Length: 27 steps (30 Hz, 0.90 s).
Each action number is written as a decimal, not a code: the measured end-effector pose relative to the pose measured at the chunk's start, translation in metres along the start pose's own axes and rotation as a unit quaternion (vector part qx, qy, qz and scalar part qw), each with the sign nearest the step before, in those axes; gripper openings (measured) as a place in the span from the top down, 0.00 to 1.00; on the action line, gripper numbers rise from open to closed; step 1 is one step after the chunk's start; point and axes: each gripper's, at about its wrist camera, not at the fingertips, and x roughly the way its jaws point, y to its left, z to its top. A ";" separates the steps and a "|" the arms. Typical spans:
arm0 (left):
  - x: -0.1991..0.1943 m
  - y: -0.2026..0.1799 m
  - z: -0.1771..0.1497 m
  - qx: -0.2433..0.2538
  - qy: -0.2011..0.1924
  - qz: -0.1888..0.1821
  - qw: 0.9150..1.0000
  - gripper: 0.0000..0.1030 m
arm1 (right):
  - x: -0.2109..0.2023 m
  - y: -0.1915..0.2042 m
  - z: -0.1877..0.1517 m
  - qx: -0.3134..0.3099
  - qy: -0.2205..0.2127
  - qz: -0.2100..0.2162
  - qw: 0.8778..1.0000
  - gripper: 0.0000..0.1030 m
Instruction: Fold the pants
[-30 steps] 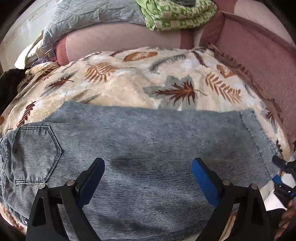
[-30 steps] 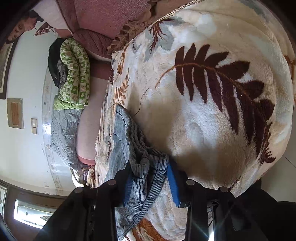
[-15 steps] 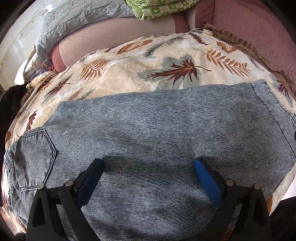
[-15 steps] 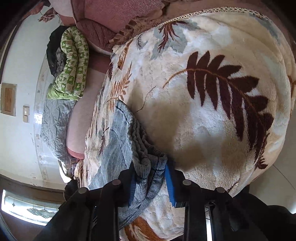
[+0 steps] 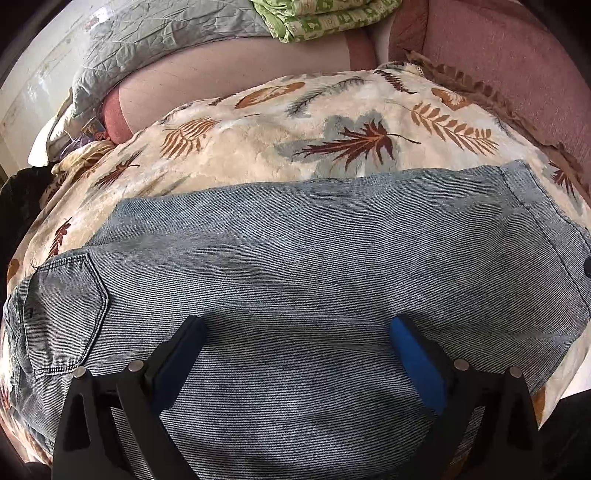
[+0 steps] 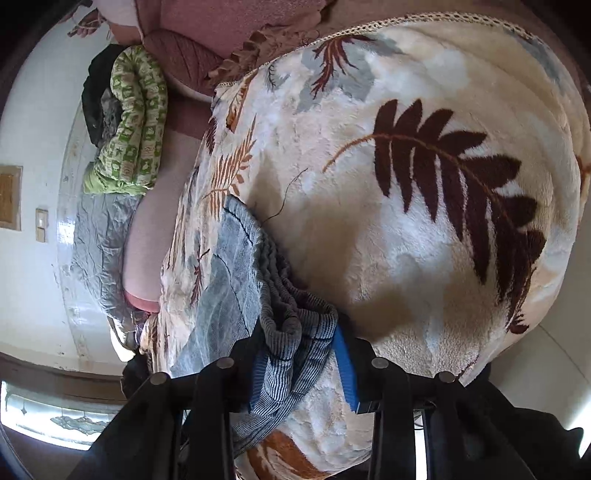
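Note:
Light blue striped denim pants (image 5: pixel 314 258) lie flat and folded lengthwise across a leaf-patterned blanket (image 5: pixel 295 122), back pocket at the left, leg hem at the right. My left gripper (image 5: pixel 295 343) is open just above the middle of the pants, its blue pads wide apart. In the right wrist view, my right gripper (image 6: pixel 299 354) is shut on the bunched hem end of the pants (image 6: pixel 288 332), which stretch away to the left over the blanket (image 6: pixel 406 203).
A pink sofa back (image 5: pixel 517 66) rises behind the blanket. A folded green quilt (image 5: pixel 325 18) and a grey cover (image 5: pixel 147 44) lie at the back. A white wall and window (image 6: pixel 33 258) show at the left of the right wrist view.
My left gripper has moved forward and lower over the pants, still open. The right gripper keeps hold of the hem and has shifted slightly.

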 end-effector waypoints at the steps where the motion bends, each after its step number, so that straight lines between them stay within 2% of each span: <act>1: -0.001 0.000 0.002 0.000 0.005 0.000 1.000 0.02 | -0.001 0.005 0.000 -0.014 -0.002 -0.007 1.000 0.70; 3: -0.004 0.002 0.005 0.006 0.009 -0.005 1.000 0.03 | -0.003 0.014 -0.002 -0.035 -0.006 -0.024 0.999 0.71; 8: -0.037 0.032 0.000 -0.030 -0.034 -0.046 0.998 0.04 | -0.012 0.047 -0.006 -0.091 -0.024 -0.044 0.995 0.72; 12: -0.068 0.080 -0.015 -0.063 -0.068 -0.053 0.994 0.04 | -0.019 0.077 -0.010 -0.132 -0.039 -0.050 0.989 0.73; 15: -0.089 0.130 -0.031 -0.110 -0.086 -0.046 0.989 0.04 | -0.021 0.115 -0.025 -0.188 -0.051 -0.053 0.979 0.77; 17: -0.102 0.165 -0.044 -0.146 -0.100 -0.038 0.983 0.04 | -0.019 0.148 -0.045 -0.235 -0.056 -0.045 0.969 0.82; 20: -0.116 0.212 -0.062 -0.199 -0.110 -0.019 0.974 0.04 | -0.003 0.201 -0.090 -0.315 -0.047 -0.026 0.948 0.82; 24: -0.131 0.257 -0.085 -0.247 -0.120 0.011 0.962 0.04 | 0.037 0.253 -0.173 -0.415 -0.004 0.004 0.910 0.82; 27: -0.135 0.278 -0.099 -0.268 -0.118 0.025 0.956 0.04 | 0.082 0.263 -0.232 -0.464 0.048 0.014 0.885 0.82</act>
